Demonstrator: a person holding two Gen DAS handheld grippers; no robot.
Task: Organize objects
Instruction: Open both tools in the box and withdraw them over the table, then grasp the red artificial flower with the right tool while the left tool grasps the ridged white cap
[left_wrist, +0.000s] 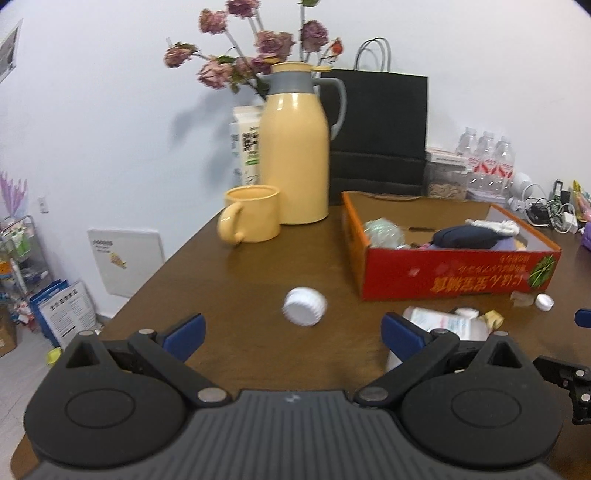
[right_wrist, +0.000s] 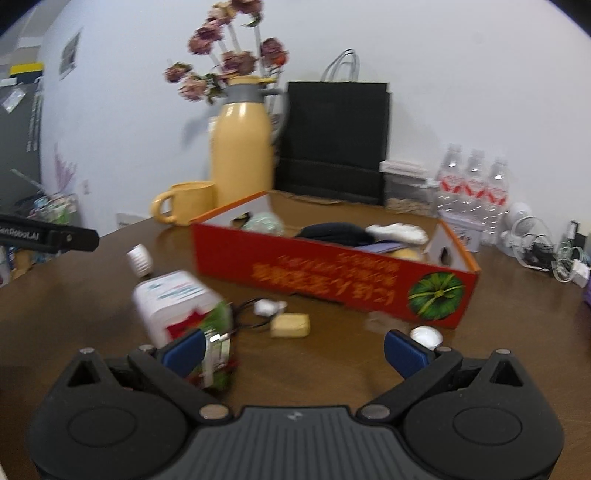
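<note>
A red cardboard box (left_wrist: 458, 275) (right_wrist: 332, 273) on the brown table holds a dark cloth, a white cloth and a clear ball. A white ribbed cap (left_wrist: 304, 306) (right_wrist: 140, 260) lies just ahead of my open, empty left gripper (left_wrist: 293, 332). A white bottle (left_wrist: 443, 323) (right_wrist: 173, 302) lies between the grippers, by the right gripper's left fingertip (right_wrist: 184, 349). My right gripper (right_wrist: 295, 347) is open and empty. A yellow block (right_wrist: 290, 325), a small white piece (right_wrist: 267, 306) and a small white cap (right_wrist: 426, 336) (left_wrist: 544, 302) lie in front of the box.
A yellow jug (left_wrist: 293, 158) and yellow mug (left_wrist: 251, 218) stand at the back left, with dried flowers (left_wrist: 258, 48) and a black paper bag (left_wrist: 376, 133) behind. Water bottles (right_wrist: 472, 192) and cables (right_wrist: 546, 247) crowd the back right. The table edge (left_wrist: 155, 277) runs along the left.
</note>
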